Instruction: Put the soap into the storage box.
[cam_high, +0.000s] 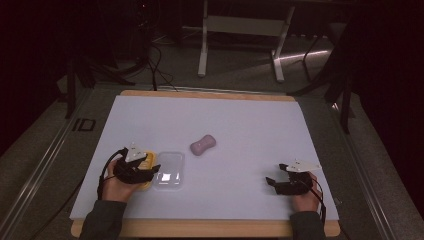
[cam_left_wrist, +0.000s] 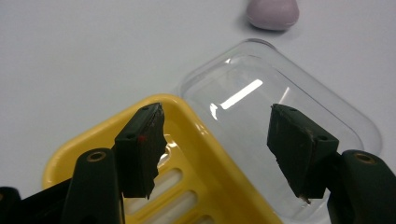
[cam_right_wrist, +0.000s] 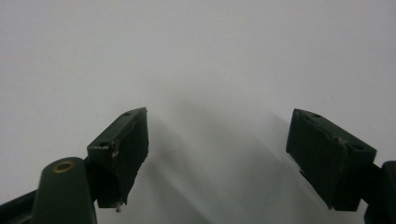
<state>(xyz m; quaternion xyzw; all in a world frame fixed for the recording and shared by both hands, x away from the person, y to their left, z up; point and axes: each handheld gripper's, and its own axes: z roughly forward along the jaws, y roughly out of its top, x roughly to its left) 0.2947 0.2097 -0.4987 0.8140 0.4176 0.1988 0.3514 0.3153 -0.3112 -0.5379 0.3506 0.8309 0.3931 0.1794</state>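
Observation:
A yellow slotted soap dish lies at the front left of the white table, and a clear plastic lid sits right beside it, touching its rim. Beyond them rests a pink peanut-shaped soap, on its own. My left gripper hovers open over the two, one jaw above the yellow dish and the other above the lid, pressing on neither. Over bare table at the front right, my right gripper stands open with nothing between its jaws.
A white sheet covers the wooden table, whose front edge is close to both hands. Past the far edge stand a white metal frame and cables on a dark floor.

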